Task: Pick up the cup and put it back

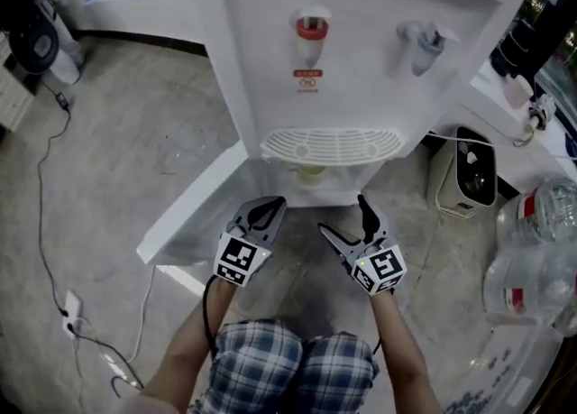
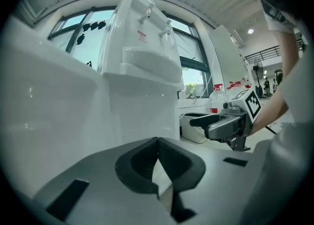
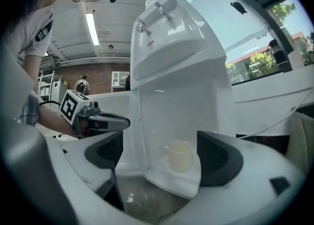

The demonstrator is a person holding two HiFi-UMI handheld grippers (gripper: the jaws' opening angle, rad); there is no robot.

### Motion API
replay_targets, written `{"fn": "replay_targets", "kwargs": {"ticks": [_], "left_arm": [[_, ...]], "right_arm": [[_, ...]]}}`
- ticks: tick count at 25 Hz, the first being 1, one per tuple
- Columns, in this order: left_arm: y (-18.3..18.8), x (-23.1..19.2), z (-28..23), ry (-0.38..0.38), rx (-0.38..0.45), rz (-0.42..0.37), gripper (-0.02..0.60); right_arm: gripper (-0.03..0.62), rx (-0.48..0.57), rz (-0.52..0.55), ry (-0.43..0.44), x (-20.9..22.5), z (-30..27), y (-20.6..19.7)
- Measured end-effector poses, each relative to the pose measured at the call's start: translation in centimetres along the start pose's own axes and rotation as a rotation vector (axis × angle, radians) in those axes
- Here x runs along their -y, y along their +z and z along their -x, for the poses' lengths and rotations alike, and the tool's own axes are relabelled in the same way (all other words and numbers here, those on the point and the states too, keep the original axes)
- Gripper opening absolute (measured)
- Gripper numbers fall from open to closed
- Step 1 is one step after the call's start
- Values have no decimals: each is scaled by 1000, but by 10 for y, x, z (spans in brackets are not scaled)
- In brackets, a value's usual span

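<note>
The cup (image 3: 179, 156) sits in a low nook of the water machine (image 1: 361, 51). The front of the nook is open. A white tray (image 1: 332, 144) sticks out just above it like a roof. The open door (image 1: 194, 205) blocks the left side. Bare floor (image 1: 302, 257) lies between the nook and the right hand-held gripper (image 1: 343, 216), whose jaws are wide apart.

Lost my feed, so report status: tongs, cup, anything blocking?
Left tongs shut, empty. Right tongs open, lined up on cup, not touching. Cup upright on lower ledge of water dispenser. Nothing seen between tongs and cup.
</note>
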State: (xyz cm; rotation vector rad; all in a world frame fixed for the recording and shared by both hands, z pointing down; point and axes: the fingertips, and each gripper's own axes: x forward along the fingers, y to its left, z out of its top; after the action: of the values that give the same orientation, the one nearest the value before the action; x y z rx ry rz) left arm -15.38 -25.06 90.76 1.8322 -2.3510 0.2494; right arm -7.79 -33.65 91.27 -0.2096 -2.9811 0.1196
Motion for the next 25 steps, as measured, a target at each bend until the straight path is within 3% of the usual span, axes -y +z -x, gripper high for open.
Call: {"fn": "replay_targets", "kwargs": {"ticks": [10,25], "left_arm": [[-40,-11,-19,2,-18,-26,26],[-53,-5,-19,-20,-41,-13,26]], "right_arm": [[466,-14,-13,-29,17,-25,-43],[503,-114,11,-69,41,-111,-84]]}}
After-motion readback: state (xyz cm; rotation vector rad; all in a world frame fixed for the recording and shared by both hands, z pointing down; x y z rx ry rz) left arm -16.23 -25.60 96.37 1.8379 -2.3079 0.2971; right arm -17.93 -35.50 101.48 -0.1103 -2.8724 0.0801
